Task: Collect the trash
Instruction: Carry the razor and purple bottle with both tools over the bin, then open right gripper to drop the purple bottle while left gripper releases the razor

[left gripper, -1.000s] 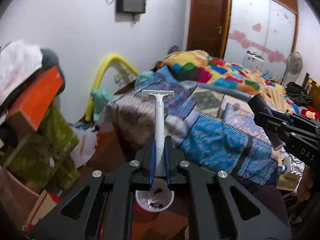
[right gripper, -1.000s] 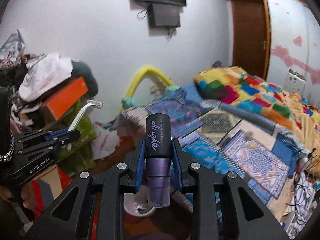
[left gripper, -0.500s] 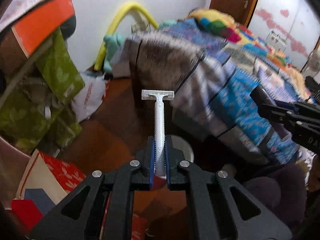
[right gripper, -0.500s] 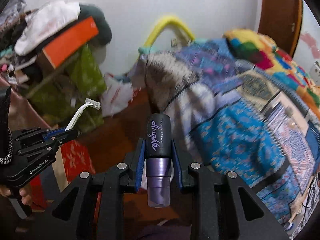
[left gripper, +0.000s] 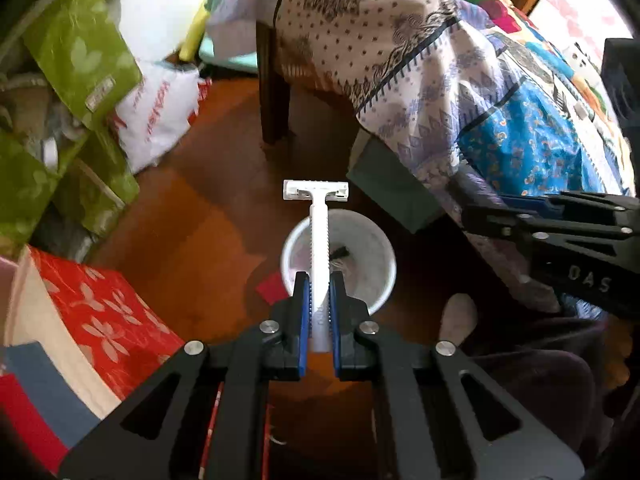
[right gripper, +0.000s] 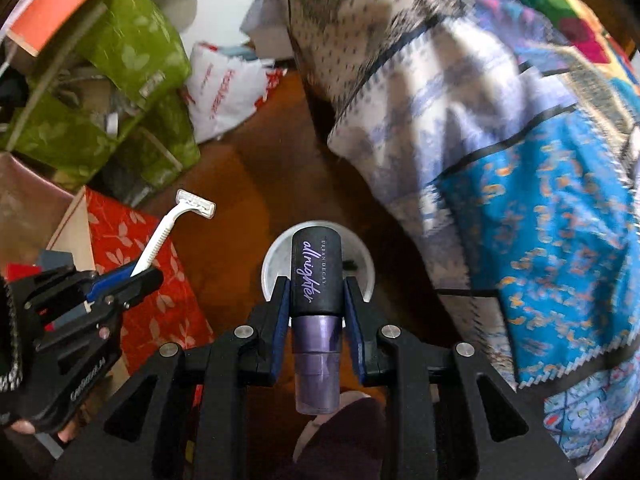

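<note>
Left tongs [left gripper: 318,316] clamp razor [left gripper: 318,236]; right tongs [right gripper: 316,320] clamp "URBAN DECAY allnighter" bottle [right gripper: 316,276].

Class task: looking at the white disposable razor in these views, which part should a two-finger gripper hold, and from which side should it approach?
Grip the razor at its handle's lower end, from behind the tail, as the left gripper does: the handle is slim and ribbed, and its wide blade head stays clear.

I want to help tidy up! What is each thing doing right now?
Razor: clamped in left tongs.
Purple bottle: black cap on, clamped in right tongs.
White bin: on the floor, open-topped, some trash inside.
</note>
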The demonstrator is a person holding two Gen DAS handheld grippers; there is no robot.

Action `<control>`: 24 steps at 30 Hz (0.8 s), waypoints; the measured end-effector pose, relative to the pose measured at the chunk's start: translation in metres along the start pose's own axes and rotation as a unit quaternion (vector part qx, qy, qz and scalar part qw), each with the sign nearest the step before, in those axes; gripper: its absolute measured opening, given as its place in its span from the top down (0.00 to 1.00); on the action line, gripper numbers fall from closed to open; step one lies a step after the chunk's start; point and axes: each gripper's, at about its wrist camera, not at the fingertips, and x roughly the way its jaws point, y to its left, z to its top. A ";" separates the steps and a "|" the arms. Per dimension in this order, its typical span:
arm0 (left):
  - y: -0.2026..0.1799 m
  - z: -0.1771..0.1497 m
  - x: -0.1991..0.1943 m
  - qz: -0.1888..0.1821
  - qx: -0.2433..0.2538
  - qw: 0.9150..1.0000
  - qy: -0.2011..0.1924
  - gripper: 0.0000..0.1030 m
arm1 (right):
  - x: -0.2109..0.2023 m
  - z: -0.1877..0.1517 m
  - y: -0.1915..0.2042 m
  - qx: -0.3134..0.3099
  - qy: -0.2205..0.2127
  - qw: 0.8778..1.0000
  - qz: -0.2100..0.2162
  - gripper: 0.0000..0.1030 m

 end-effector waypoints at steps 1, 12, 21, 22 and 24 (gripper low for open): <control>0.001 0.001 0.004 -0.010 -0.009 1.000 0.007 0.92 | 0.002 0.003 0.002 -0.007 -0.002 1.000 0.010 0.77; -0.019 0.025 0.025 -0.026 -0.012 1.000 0.014 0.92 | 0.005 0.016 -0.007 -0.028 0.002 1.000 -0.008 0.73; -0.040 0.028 0.024 0.006 0.012 1.000 0.021 0.75 | -0.026 0.004 -0.033 -0.008 -0.016 1.000 -0.010 0.72; -0.041 0.027 0.020 0.006 0.013 1.000 0.016 0.75 | -0.031 0.001 -0.035 -0.005 -0.021 1.000 -0.012 0.72; -0.044 0.024 0.006 0.003 0.013 1.000 0.004 0.75 | -0.038 -0.004 -0.037 0.001 -0.029 1.000 -0.010 0.72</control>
